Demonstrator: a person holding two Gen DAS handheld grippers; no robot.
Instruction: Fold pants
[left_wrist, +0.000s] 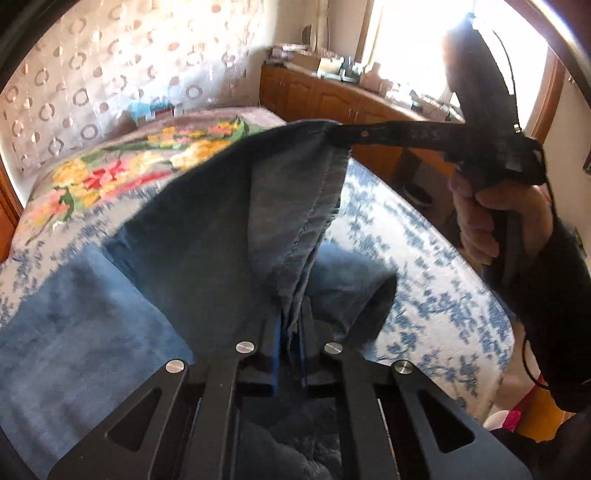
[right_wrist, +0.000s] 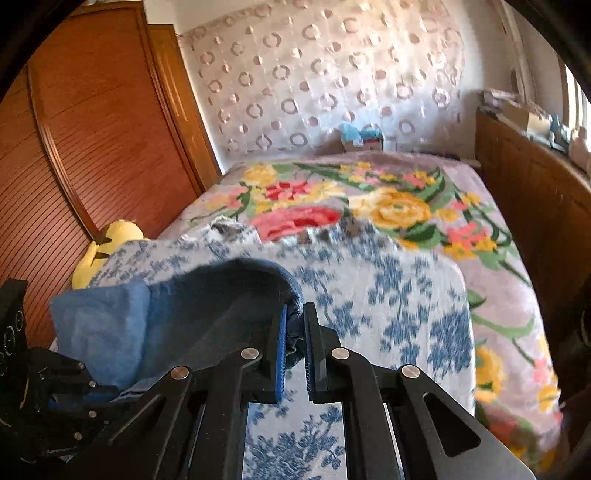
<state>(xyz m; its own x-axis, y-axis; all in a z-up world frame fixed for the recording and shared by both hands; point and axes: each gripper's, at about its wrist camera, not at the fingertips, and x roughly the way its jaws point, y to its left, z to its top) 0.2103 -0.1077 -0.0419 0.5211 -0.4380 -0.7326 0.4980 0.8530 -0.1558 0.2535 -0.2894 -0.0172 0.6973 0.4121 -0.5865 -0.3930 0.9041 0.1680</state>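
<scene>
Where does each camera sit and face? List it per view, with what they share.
Left wrist: on the left gripper, facing across the bed toward the window; shows the right hand.
Right wrist: on the right gripper, facing the headboard wall; left gripper at lower left.
Shared: pants, pinched in both jaws, floral blanket.

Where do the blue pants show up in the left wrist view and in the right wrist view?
Left wrist view: the blue pants fill the centre and lower left, stretched from the left gripper up to the right gripper.
Right wrist view: the pants sit lower left of centre, pinched in the right gripper.
Shared landmark: the floral blanket at the bed's far end.
</scene>
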